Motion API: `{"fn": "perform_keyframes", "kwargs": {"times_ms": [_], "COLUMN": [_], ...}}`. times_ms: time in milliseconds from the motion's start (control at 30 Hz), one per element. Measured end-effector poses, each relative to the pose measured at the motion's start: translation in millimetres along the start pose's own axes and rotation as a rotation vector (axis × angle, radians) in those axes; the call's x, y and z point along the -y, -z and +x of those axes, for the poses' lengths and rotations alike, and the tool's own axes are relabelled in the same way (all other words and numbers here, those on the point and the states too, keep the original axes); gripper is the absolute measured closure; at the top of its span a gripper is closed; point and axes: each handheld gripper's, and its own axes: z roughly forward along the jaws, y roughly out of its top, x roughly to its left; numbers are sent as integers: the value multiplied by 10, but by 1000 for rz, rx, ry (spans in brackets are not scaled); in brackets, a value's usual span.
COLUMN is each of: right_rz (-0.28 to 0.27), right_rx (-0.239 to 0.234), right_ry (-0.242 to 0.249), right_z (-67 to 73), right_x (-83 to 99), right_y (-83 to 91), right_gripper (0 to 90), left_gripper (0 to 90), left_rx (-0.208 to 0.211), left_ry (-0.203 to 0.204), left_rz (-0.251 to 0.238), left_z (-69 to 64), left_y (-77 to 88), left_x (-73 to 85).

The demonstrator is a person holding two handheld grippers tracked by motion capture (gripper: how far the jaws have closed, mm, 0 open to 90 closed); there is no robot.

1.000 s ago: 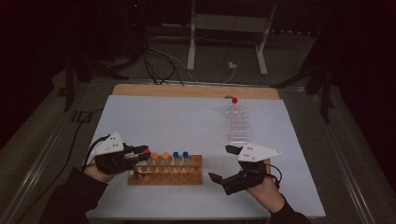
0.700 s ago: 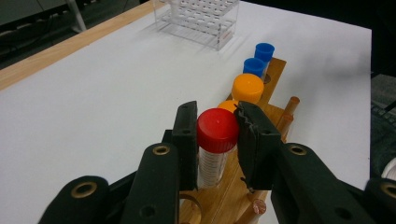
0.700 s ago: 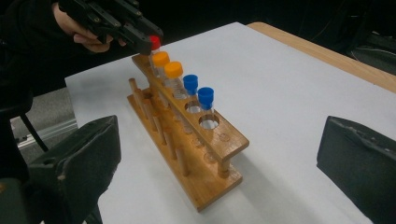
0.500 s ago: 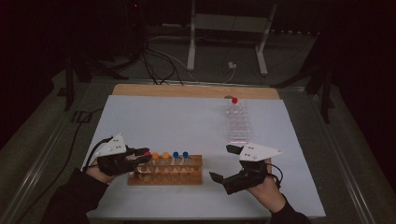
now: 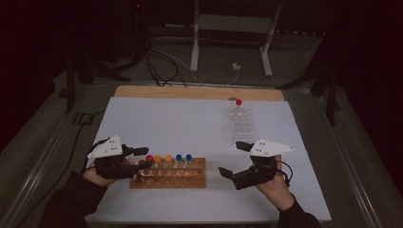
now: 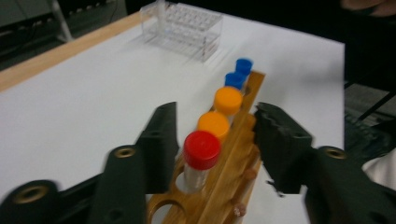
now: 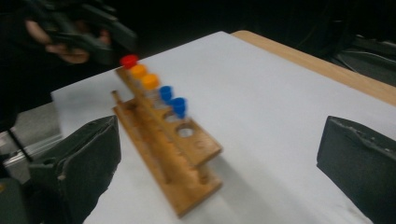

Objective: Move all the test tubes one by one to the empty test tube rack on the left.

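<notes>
Left fingers [image 6: 159,140]: standing apart on either side of the red-capped tube [image 6: 201,156], pads not pressing on it; jaws having just been opening, tube between them.
Right fingers [image 7: 88,154]: spread wide, gripping nothing, bare white sheet between them.
Left gripper [image 5: 138,159]: hovering at the near left end of the wooden rack [image 5: 168,173], held in a hand coming in from the bottom left of the high view.
Right gripper [image 5: 235,159]: waiting just right of the rack, apart from it, jaws pointing left across the table.
Red-capped tube: standing upright in the rack's back row, leftmost of the capped tubes in the high view, nearest tube in the left gripper view.
Neighbouring tubes: lining up beside it in the same row, two orange-capped tubes [image 6: 222,112] first, then two blue-capped tubes [image 6: 238,74].
Wooden rack: sitting near the front edge of the white table [image 5: 180,123], long side running left to right; empty holes showing at both ends.
Clear plastic rack [image 5: 242,123]: resting well apart, toward the far right of the table, carrying a single red-capped tube [image 5: 238,102] at its far end.
Wooden board [image 5: 199,92]: edging the far side of the white sheet.
Surroundings: lying dark, cables and a metal stand [image 5: 233,42] showing on the floor beyond.
</notes>
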Motion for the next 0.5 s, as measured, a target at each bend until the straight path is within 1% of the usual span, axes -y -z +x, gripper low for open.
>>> {"fn": "perform_keyframes", "kwargs": {"times_ms": [33,67,100,133,167,200,233,267,300,367,400,433,467,500], "right_rz": [-2,-4,-5,-8,-21,-26,-28,-29,-29,-27,-24,-20,-17,-14], "right_rx": [8,18,33,39,58,73,96,117,137,161,184,185,199,219], "right_ry": [-2,-6,-13,-23,-36,-44,-52,-59,-68,-77,-81,-86,-87,-97], "right_z": [-45,-83,-154,-198,-281,-331,-399,-471,-544,-708,-778,-848,-918,-987], "right_x": [-5,-11,-24,-32,-44,-51,-60,-64,-67,-59,-54,-46,-38,-29], "right_y": [-1,-4,-5,-4,-4,-4,-8,-16,-26,-66,-91,-116,-144,-171], "right_gripper": [0,0,0,0,0,0,0,0,0,0,0,0,0,7], "left_gripper": [445,389,342,305,262,231,190,166,162,89,76,52,28,26], "left_rx": [0,-13,-20,-27,-42,-52,-51,-56,-56,-50,-50,-48,-42,-50], "left_ry": [-2,-1,3,4,6,7,13,13,16,23,26,31,34,35], "left_rz": [-6,-16,-18,-27,-30,-26,-26,-24,-27,-24,-32,-41,-52,-67], "left_z": [-5,-17,-22,-32,-40,-47,-56,-63,-76,-88,-96,-101,-100,-102], "left_y": [14,32,41,55,60,63,63,65,64,58,58,62,70,81], "left_x": [-7,-21,-30,-44,-53,-68,-80,-91,-102,-122,-129,-138,-144,-151]}}
